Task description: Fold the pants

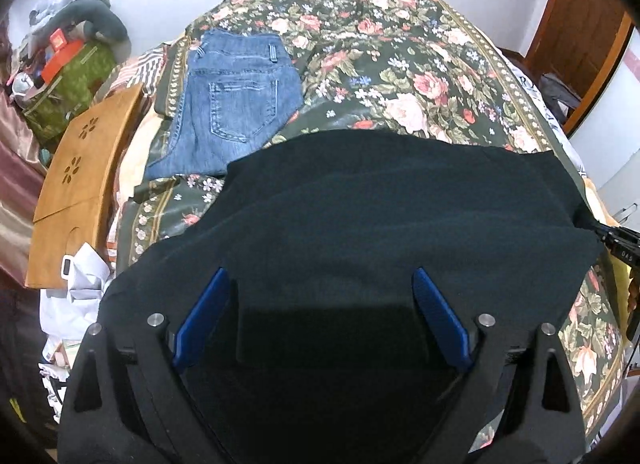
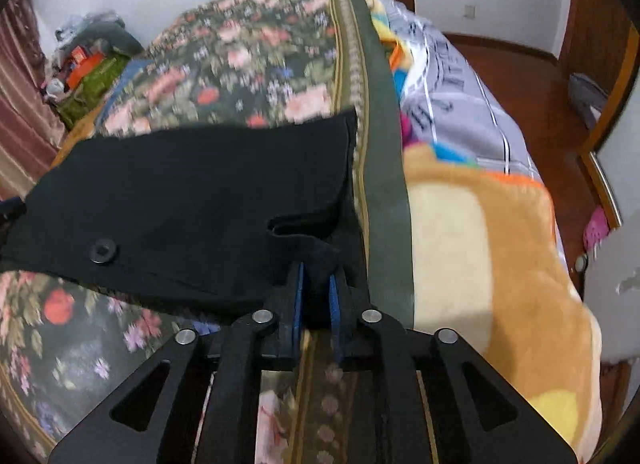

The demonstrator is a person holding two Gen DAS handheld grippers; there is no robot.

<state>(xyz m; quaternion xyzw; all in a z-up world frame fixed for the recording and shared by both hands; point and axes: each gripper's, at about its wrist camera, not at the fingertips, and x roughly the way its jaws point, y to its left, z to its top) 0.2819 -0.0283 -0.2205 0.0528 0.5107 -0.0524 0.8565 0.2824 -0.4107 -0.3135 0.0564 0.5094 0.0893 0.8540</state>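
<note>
On top of the flowery bedspread (image 1: 400,76) sit the black pants (image 1: 380,224), already doubled over at least once by the look of them, near the front edge of the bed. A pair of folded jeans (image 1: 228,104) lies further back to the left, well apart from the action.

Right gripper (image 2: 316,296) has its blue pads squeezed together on a bunched corner of the black pants, right by the bedspread's striped border. Left gripper (image 1: 320,312) is spread wide with the dark cloth lying between and under its fingers, so it's holding nothing as far as I can see.

My read: we're mid-fold, one corner grabbed, the other not yet. Next move probably needs the left one to pinch its own corner so both edges travel together, otherwise the fold goes crooked.
</note>
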